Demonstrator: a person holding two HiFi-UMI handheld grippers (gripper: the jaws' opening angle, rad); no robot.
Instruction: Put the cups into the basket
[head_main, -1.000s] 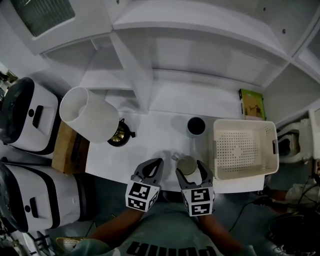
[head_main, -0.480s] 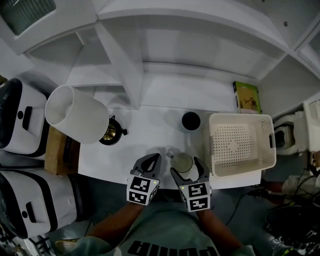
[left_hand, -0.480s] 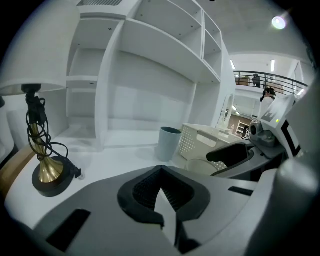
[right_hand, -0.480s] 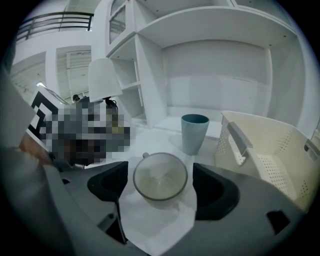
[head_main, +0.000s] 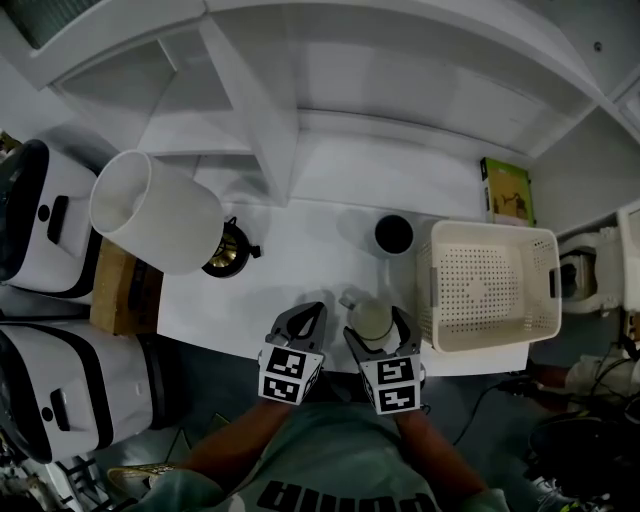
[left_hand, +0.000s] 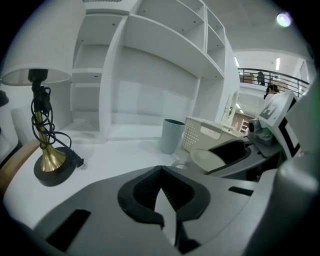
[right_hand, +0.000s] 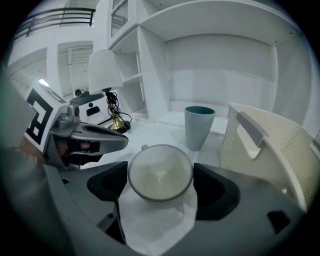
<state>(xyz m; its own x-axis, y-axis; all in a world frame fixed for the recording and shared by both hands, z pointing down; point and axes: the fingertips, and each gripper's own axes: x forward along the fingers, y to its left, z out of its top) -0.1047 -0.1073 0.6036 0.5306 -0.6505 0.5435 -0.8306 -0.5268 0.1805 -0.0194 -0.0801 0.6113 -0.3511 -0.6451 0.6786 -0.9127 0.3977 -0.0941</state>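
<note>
The pale cup stood upright on the table between the jaws of the right gripper — spread, just been opening, pads not pressing it. The basket lay just to its right, nearer that hand; the left gripper was pressed together, empty.

Two cups — pale cup, dark cup; one basket; one lamp; two hand-held grippers.
</note>
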